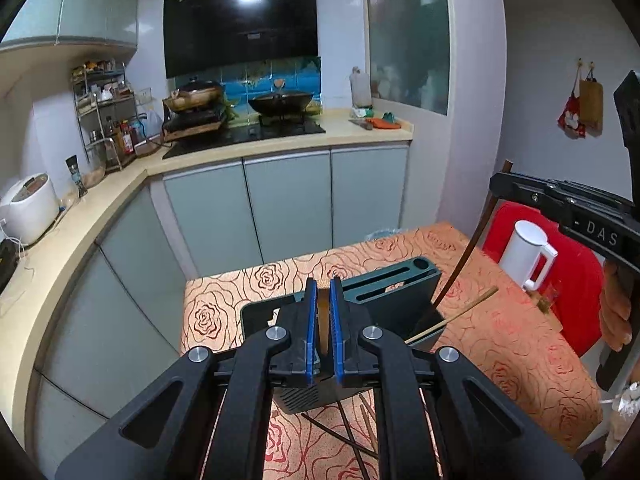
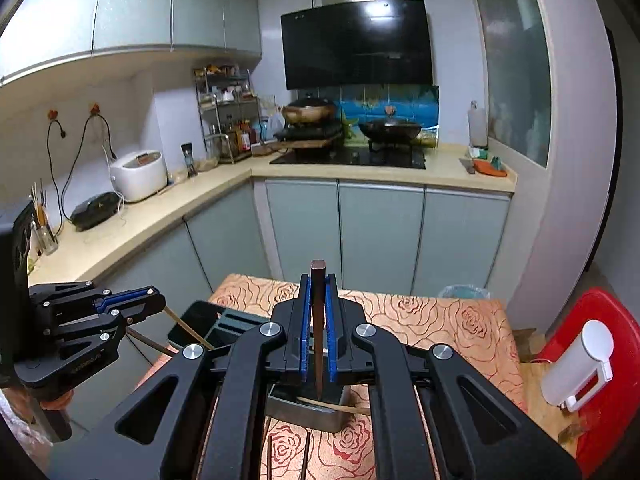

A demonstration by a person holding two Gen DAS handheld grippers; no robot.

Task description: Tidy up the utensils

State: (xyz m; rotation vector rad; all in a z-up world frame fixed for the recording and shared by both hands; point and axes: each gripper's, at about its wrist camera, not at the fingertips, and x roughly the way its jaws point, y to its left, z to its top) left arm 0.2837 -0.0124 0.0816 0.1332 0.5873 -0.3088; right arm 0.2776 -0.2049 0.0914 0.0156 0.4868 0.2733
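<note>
Left wrist view: left claw (image 1: pixel 324 312) clenched on a brown chopstick (image 1: pixel 323 320), blue pads pressed to either side of it. Just ahead of and below the fingertips sits the dark holder (image 1: pixel 396 296), slots on top, on the rose cloth (image 1: pixel 500 320). Right of the claw, two more sticks lean out of the holder: a dark one (image 1: pixel 472 248) rising steeply, a pale one (image 1: pixel 460 314) slanting low. Loose sticks (image 1: pixel 352 436) lie on the cloth under the claw.

Right wrist view: right claw (image 2: pixel 318 320) clenched on a dark chopstick (image 2: pixel 319 320), butt end poking past the fingertips, thin tip pointing back toward the camera. Holder (image 2: pixel 224 322) below and left of this claw, partly hidden by it. A pale stick (image 2: pixel 332 405) lies across beneath the claw. Left claw (image 2: pixel 132 300) seen side-on, well to the left. White kettle (image 2: pixel 576 364) far right on a red stool (image 2: pixel 616 320).
</note>
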